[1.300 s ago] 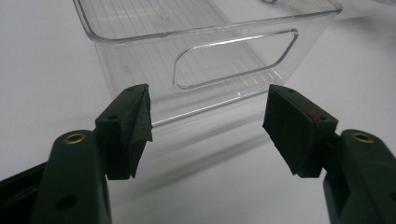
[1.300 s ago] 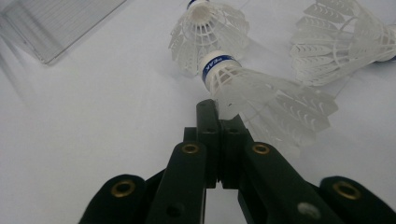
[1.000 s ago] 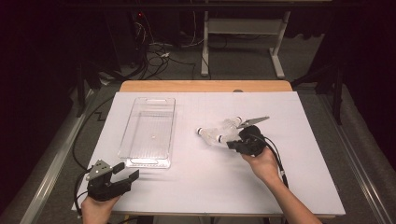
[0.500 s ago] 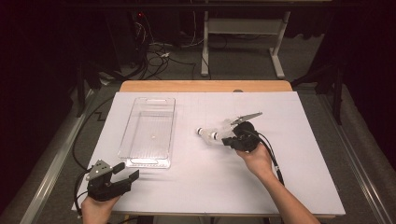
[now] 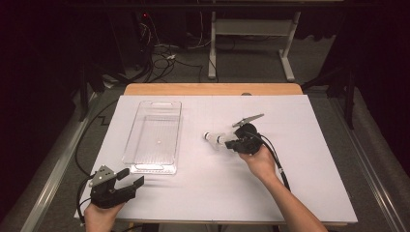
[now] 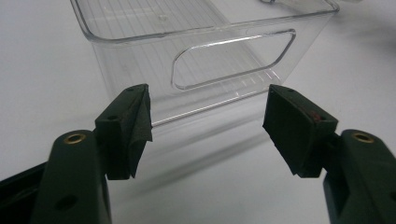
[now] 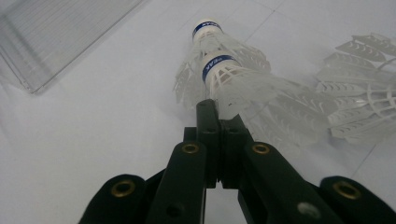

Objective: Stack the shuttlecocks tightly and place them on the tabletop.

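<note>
Pinching a shuttlecock (image 7: 224, 77) by its feather skirt, the right gripper (image 7: 218, 109) has its jaws closed (cork pointing away); the left gripper (image 6: 208, 123) stands open.

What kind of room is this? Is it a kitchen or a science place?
Most likely a lab or workshop for recording tests, not a kitchen. A white table stands in a dark room, loose cables lie on the floor behind it, and a person works with a hand-held gripper in each hand.

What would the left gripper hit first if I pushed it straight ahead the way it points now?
Likely the near end wall of the clear plastic bin, with its handle cutout; the open left gripper faces it squarely across bare table.
</note>
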Action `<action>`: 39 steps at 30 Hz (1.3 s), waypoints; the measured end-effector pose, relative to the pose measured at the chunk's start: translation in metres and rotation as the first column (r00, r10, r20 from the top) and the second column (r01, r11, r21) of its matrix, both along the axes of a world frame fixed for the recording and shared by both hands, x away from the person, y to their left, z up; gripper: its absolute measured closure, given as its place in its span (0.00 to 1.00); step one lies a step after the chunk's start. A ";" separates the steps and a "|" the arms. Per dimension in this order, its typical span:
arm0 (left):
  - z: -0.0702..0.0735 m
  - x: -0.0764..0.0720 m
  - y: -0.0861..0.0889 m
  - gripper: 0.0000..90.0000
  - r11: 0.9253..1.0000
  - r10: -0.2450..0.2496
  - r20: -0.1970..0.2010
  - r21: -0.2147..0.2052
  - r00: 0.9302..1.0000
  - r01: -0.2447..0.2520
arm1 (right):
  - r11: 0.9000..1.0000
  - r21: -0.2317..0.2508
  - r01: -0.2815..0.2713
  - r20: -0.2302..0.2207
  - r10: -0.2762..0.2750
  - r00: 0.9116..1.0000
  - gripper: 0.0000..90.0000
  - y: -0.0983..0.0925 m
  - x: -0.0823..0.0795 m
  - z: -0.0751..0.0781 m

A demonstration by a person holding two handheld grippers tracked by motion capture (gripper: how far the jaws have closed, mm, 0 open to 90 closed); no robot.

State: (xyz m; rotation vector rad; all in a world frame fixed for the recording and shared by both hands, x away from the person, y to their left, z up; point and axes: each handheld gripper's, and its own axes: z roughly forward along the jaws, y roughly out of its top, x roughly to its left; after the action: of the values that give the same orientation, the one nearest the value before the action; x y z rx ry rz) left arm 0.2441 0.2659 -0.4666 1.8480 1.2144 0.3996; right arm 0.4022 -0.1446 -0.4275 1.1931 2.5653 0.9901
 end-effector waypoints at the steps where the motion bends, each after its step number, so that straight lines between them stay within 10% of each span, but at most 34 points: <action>1: 0.000 0.000 0.000 0.37 1.000 0.000 0.000 0.000 1.000 0.000 | 1.000 0.000 0.001 -0.001 -0.001 1.000 1.00 0.001 0.001 0.000; 39: 0.000 0.000 0.000 0.37 1.000 -0.001 0.001 0.001 1.000 0.001 | 1.000 -0.018 -0.023 -0.018 0.023 1.000 1.00 0.020 0.026 -0.001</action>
State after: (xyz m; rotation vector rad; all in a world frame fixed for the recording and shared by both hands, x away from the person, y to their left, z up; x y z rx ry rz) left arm 0.2440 0.2663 -0.4666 1.8487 1.2124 0.4010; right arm 0.4286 -0.1246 -0.4289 1.1756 2.6014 0.9637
